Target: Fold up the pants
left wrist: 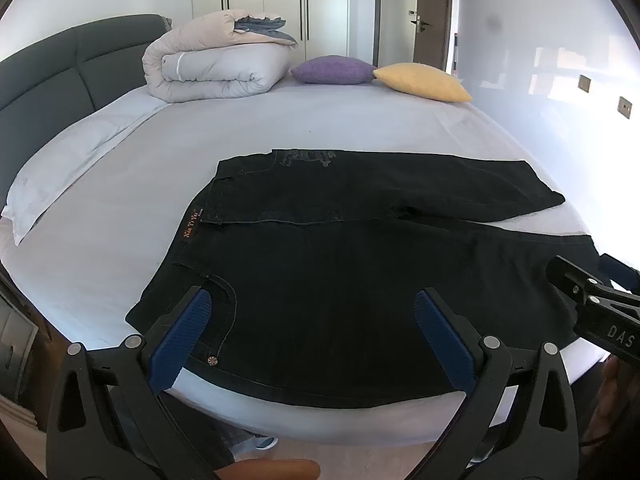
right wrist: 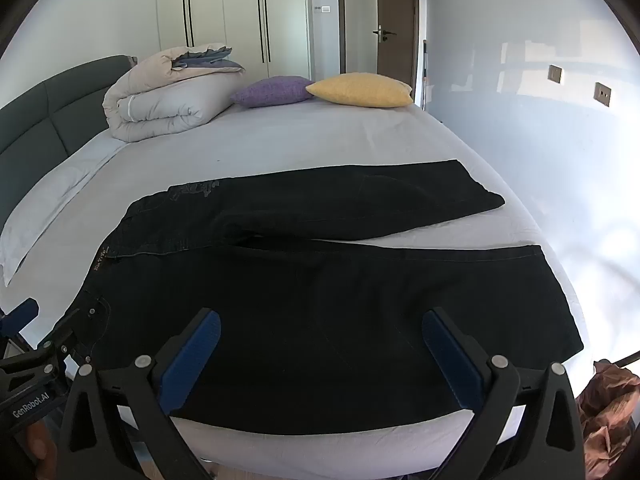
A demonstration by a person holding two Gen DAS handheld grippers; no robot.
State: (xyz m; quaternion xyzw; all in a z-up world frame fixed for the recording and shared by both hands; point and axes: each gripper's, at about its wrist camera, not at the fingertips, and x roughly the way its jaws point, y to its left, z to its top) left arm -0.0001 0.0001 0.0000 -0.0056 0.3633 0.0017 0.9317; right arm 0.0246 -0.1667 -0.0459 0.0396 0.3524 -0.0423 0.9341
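Observation:
Black jeans (left wrist: 344,272) lie spread flat on the bed (left wrist: 280,128), waistband to the left, both legs running right with a gap between them. They also show in the right wrist view (right wrist: 320,288). My left gripper (left wrist: 312,320) is open and empty, above the near hip and pocket area. My right gripper (right wrist: 320,340) is open and empty, above the near leg. The right gripper's body shows at the right edge of the left wrist view (left wrist: 600,308). The left gripper's body shows at the lower left of the right wrist view (right wrist: 44,356).
A rolled duvet (left wrist: 212,60), a purple cushion (left wrist: 332,69) and a yellow cushion (left wrist: 424,82) lie at the far side of the bed. A white pillow (left wrist: 68,160) and the dark headboard (left wrist: 52,68) are at left. Brown cloth (right wrist: 608,408) lies beyond the bed's right corner.

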